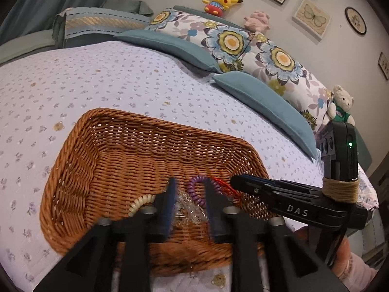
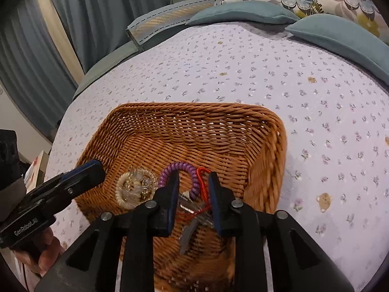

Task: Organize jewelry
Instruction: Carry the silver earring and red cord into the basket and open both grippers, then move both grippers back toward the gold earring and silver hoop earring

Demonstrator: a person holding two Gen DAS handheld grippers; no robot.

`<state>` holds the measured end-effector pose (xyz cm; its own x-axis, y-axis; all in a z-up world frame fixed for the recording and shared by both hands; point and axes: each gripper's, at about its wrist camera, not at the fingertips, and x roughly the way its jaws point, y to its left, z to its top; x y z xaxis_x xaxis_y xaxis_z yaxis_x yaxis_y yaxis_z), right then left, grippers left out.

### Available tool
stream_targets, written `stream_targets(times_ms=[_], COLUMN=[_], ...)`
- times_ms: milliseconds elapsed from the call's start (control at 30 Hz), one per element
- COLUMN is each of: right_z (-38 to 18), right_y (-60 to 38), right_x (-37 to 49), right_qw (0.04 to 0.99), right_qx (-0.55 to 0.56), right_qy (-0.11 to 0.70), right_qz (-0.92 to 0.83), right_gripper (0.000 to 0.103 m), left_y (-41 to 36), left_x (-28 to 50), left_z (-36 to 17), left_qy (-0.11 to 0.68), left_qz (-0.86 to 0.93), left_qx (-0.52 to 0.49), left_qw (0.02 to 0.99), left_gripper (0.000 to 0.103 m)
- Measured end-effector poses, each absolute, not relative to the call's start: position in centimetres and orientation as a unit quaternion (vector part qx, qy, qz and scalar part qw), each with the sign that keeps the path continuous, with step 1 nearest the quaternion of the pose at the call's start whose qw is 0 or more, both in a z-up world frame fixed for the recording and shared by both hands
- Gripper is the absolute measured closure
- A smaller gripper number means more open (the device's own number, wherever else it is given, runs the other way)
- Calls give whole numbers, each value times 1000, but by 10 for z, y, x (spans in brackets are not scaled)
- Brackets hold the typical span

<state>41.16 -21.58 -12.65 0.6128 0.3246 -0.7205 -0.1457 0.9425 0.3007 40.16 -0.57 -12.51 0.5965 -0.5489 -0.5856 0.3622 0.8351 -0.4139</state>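
Observation:
A brown wicker basket [image 1: 155, 121] [image 2: 194, 108] sits on the flowered bedspread. My left gripper [image 1: 190, 185] stands open inside it, over a clear bag of gold jewelry [image 1: 188, 210] lying on the basket floor, with a cream coil band [image 1: 139, 203] at its left. My right gripper [image 2: 193, 177] is open too. Silver metal pieces [image 2: 192, 228] on a red cord [image 2: 203, 172] lie between its fingers, and a purple coil band [image 2: 180, 165] curls at the tips. The pads press on nothing. Each gripper shows in the other's view: right [image 1: 234, 182], left [image 2: 94, 168].
Teal cushions [image 1: 265, 102] and flowered pillows [image 1: 233, 41] line the head of the bed, with plush toys [image 1: 218, 0] on the headboard and a small bear [image 1: 340, 104] at right. Curtains [image 2: 60, 24] hang beyond the bed's far edge. A hand [image 2: 46, 253] holds the left gripper.

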Motion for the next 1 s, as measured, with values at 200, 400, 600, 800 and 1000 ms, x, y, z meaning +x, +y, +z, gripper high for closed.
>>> stream_targets(times_ms=[200, 400, 600, 800, 1000], right_z=[-103, -72, -59, -85, -122], right_y=[-234, -251, -257, -256, -258], right_x=[372, 303, 235, 188, 168], right_qw=[897, 907, 911, 896, 885], right_qx=[118, 125, 117, 127, 157], right_qy=[402, 371, 360, 383, 399], right_qz=[144, 155, 166, 184, 182], right_gripper=[63, 57, 57, 57, 57], left_y=[5, 20, 30, 39, 32], left_x=[372, 315, 242, 183, 155], left_z=[-108, -81, -68, -90, -116], left_qy=[360, 341, 333, 358, 384], left_qz=[-254, -257, -256, -243, -242], left_qx=[-122, -115, -104, -112, -120], left_qw=[889, 897, 901, 894, 883], left_gripper=[53, 53, 53, 53, 53])
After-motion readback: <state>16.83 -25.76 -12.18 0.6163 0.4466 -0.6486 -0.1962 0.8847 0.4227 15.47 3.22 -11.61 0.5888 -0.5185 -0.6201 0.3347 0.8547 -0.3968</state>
